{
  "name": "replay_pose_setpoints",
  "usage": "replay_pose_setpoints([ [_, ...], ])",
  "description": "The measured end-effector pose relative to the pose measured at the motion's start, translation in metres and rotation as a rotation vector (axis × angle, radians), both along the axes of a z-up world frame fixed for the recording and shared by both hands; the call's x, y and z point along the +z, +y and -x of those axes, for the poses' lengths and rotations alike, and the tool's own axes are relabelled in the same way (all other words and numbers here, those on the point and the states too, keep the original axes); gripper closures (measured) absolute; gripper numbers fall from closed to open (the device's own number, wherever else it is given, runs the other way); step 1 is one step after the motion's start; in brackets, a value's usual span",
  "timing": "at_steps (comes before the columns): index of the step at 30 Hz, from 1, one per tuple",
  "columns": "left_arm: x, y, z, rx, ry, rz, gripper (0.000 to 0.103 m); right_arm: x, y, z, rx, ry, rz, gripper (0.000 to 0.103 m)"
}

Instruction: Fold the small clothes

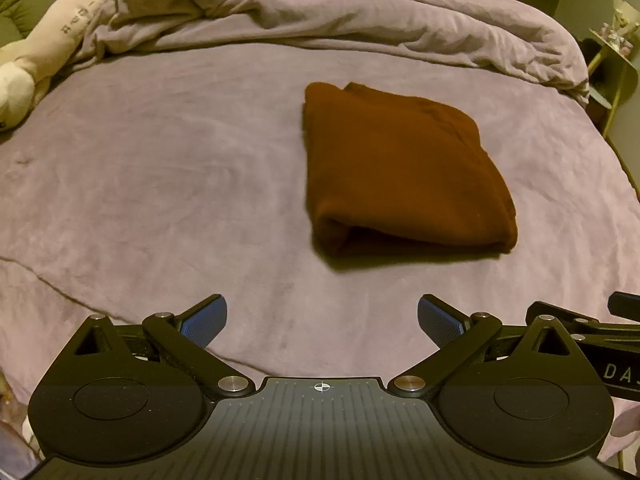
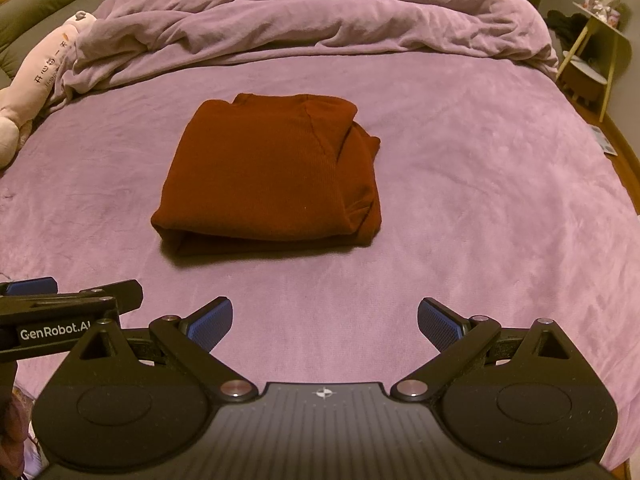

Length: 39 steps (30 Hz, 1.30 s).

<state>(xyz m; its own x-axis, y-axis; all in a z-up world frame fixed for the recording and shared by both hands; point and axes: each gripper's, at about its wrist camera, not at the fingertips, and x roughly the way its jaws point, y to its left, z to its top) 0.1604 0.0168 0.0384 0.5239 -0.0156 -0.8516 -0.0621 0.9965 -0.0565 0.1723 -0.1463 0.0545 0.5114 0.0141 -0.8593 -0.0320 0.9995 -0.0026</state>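
A rust-brown garment [image 1: 404,172] lies folded into a compact rectangle on the purple bedspread [image 1: 160,184]. It also shows in the right wrist view [image 2: 268,172], with a sleeve edge bunched at its right side. My left gripper [image 1: 322,320] is open and empty, held short of the garment's near edge. My right gripper [image 2: 325,322] is open and empty, also short of the near edge. Each gripper shows at the side of the other's view: the right one [image 1: 592,328] and the left one [image 2: 60,308].
A rumpled purple duvet [image 2: 320,16] is heaped across the far side of the bed. A long cream plush toy [image 2: 36,80] lies at the far left beside a green headboard [image 2: 44,16]. A small yellow-legged side table [image 2: 592,60] stands off the bed's right edge.
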Motion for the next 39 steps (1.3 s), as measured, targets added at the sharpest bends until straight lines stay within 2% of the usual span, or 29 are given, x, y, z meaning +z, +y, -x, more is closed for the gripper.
replay_pose_setpoints([
  [39,-0.0041,0.0008,0.0005,-0.022,0.029,0.027,0.0,0.001,-0.0006,0.0029,-0.002,-0.008,-0.009,0.004],
])
